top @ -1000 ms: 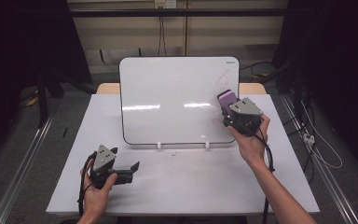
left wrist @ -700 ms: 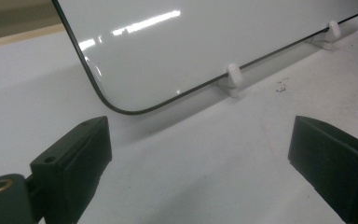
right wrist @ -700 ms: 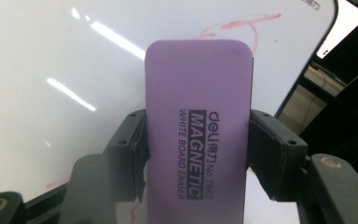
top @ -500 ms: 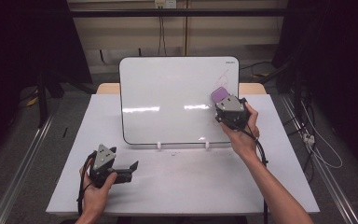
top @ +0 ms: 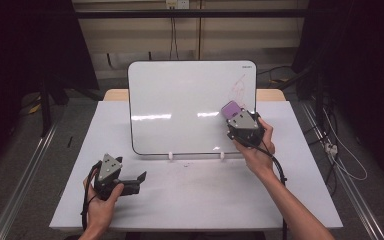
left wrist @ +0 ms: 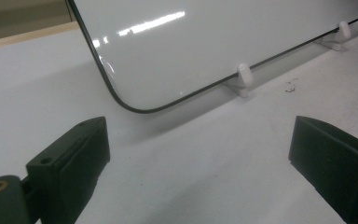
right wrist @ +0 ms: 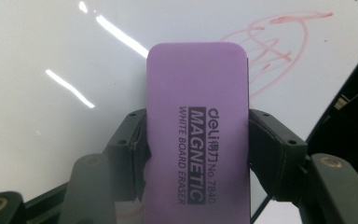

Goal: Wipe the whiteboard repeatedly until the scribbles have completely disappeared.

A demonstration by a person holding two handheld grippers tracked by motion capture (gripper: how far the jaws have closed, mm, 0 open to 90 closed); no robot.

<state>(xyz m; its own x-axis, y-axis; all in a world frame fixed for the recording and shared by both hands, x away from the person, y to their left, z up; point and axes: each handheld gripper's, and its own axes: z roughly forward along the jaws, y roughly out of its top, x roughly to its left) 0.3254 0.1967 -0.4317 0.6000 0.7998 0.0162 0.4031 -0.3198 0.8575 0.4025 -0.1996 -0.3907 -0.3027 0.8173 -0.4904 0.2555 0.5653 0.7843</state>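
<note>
Overhead, the right gripper clamps a purple eraser against the whiteboard, just below the red scribble, while the left gripper rests wide open on the table. Along the left jaws, the board's corner stands ahead. Along the right, the eraser sits pinched between both jaws.
</note>
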